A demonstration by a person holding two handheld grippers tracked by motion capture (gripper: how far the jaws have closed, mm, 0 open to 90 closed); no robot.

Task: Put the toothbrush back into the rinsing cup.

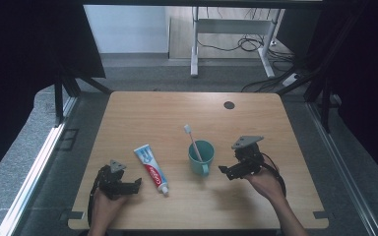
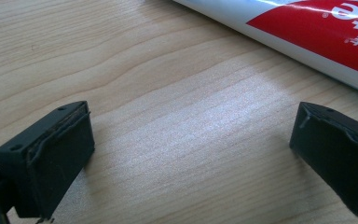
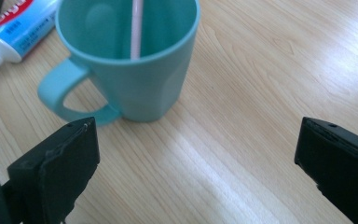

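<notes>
**Cut off and out of sight**

In the right gripper view the toothbrush (image 3: 136, 28) loses its head past the top edge, and the toothpaste tube (image 3: 16, 28) runs off the top-left corner. The tube's lettering is cropped in the left gripper view.

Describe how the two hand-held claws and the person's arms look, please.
Both claws, left and right, are black with two blocky jaws that have flat rubbery pads. Each carries a grey three-cornered plate on top, and a black cable trails from it. The person's forearms are bare; no sleeves are visible.
</notes>
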